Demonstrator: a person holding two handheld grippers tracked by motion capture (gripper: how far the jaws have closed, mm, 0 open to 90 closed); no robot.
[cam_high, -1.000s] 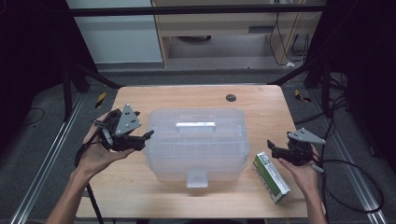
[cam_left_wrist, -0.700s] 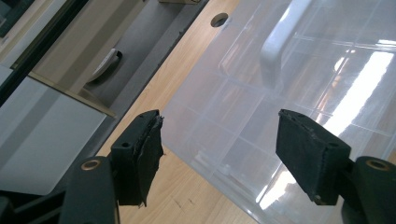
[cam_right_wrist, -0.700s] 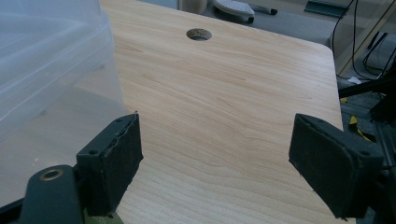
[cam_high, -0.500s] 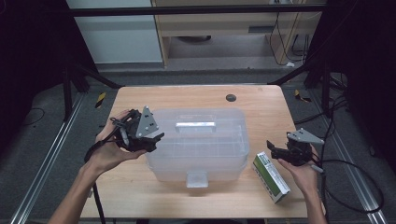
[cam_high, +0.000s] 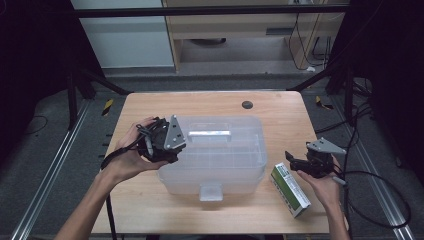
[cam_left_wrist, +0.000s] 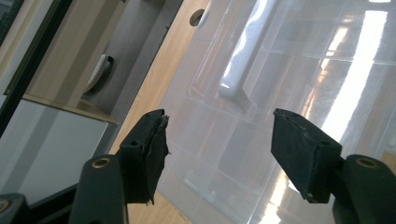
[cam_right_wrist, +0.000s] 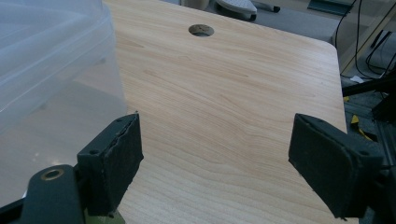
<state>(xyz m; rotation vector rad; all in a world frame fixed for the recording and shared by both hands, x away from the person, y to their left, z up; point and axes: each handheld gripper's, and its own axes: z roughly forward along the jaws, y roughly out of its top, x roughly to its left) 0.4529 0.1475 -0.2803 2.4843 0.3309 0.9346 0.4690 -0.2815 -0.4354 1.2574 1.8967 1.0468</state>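
A person's left hand (cam_high: 132, 152) holds the left gripper (cam_high: 176, 150) at the left end of a clear plastic storage box (cam_high: 220, 165), its grey three-cornered plate (cam_high: 173, 132) tilted over the box's lid. Seen along the tool itself, the left gripper (cam_left_wrist: 219, 140) has its two black jaws spread wide above the lid with nothing between them; they have just been closing slightly, and no pad touches the plastic. The box's white handle (cam_left_wrist: 245, 51) runs ahead of the jaws, beyond their tips.

The storage box sits in the middle of the light wooden table (cam_high: 150, 210), lid on, with its front latch (cam_high: 210, 191) facing the person and its handle (cam_high: 209, 134) lying flat along the top. A round cable hole (cam_high: 247, 104) marks the table's far edge behind it.

To the right of the box, a green-and-white carton (cam_high: 290, 189) lies flat on the table, angled toward the near right corner. Just beside its far end, the right hand (cam_high: 325, 187) holds the right gripper (cam_high: 294, 162) low over the wood, pointing toward the box. In its own view the right gripper (cam_right_wrist: 215, 158) is spread open over bare tabletop, gripping nothing, with the box's clear wall (cam_right_wrist: 56, 70) close by its left jaw and a sliver of the green carton (cam_right_wrist: 100, 220) beneath that jaw. A black cable (cam_high: 380, 200) loops off the table's right side.
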